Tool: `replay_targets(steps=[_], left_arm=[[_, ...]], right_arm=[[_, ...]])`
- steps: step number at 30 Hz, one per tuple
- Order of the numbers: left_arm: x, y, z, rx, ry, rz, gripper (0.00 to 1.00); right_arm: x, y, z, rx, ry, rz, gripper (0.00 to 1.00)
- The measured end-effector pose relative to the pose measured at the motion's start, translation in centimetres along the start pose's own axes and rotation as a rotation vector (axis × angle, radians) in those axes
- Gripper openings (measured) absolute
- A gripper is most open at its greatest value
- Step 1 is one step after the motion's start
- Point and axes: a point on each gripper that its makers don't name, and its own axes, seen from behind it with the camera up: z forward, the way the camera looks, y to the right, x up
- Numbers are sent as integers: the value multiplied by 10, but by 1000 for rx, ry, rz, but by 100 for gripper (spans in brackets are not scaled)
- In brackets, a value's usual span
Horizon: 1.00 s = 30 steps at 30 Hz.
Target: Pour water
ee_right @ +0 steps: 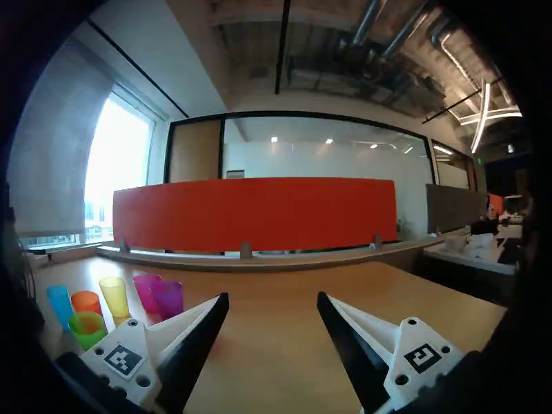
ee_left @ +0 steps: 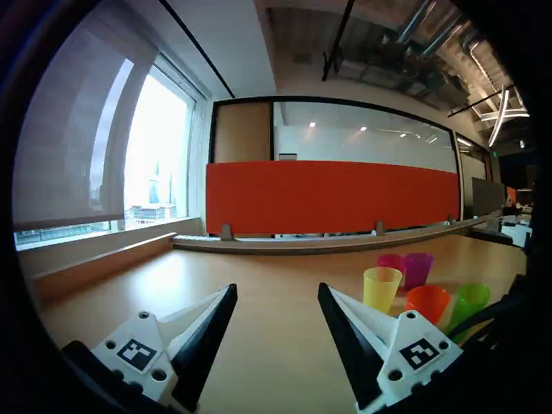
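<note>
A pale wooden desk (ee_left: 276,331) is pictured with bright translucent plastic cups (ee_left: 381,286) clustered upright, lower right of the left gripper (ee_left: 277,288), lower left of the right gripper (ee_right: 272,297); both are held spread, empty.

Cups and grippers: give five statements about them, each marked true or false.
1. The left gripper is open and holds nothing. True.
2. The right gripper is shut on a cup. False: it is open and empty.
3. A blue cup stands at the outer end of the cup group in the right gripper view. True.
4. The yellow cup lies on its side. False: it stands upright on the desk.
5. An orange-red partition runs along the far side of the desk. True.
</note>
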Motion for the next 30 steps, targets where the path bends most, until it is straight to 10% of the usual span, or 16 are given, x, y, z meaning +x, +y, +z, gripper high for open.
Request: replay_targets(steps=[30], left_arm=[[0,0,0,0,0,0,86]], right_arm=[[-8,-4,3,1,-28,-27,99]])
